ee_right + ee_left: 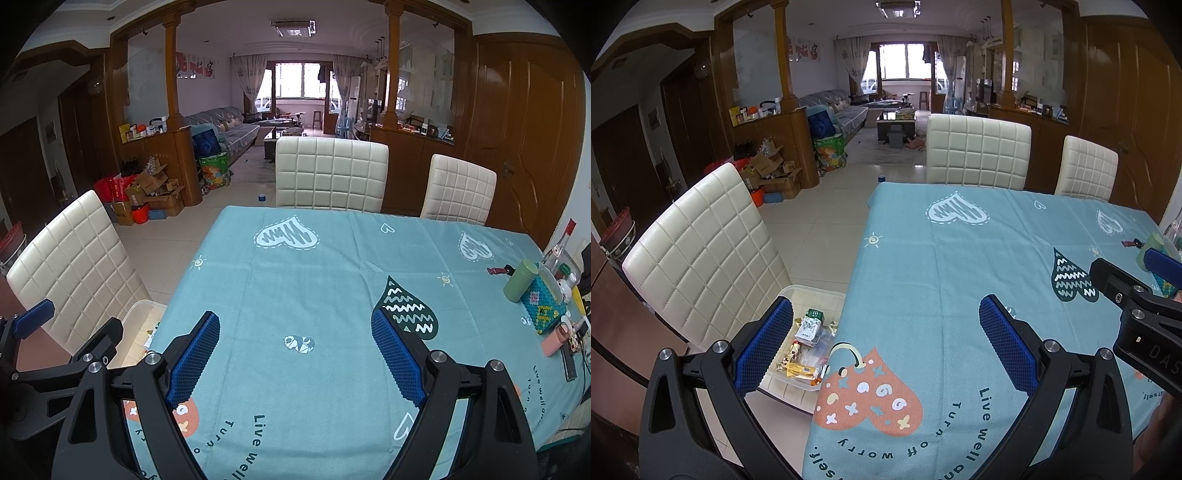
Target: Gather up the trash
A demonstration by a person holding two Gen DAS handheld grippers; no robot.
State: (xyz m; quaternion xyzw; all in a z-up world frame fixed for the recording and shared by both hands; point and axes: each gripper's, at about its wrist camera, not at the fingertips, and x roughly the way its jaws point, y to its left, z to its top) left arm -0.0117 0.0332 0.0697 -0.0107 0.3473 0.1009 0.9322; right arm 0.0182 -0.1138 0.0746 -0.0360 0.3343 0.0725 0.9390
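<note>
Tongs both wide open, empty: left gripper (pixel 886 345), right gripper (pixel 295 356). Wrappers sit in bin (pixel 798 295) off table's left edge; scan tablecloth (pixel 332 280) before quitting.

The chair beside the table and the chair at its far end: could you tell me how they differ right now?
The chair beside the table stands at the table's left edge and carries a clear bin of wrappers on its seat; the chair at the far end faces the camera, its seat hidden behind the tabletop. The side chair's back appears angled, the far one square-on. Both have cream quilted backs.

white chairs (pixel 331 173), green cup (pixel 521 280), beaded box (pixel 545 309)
</note>
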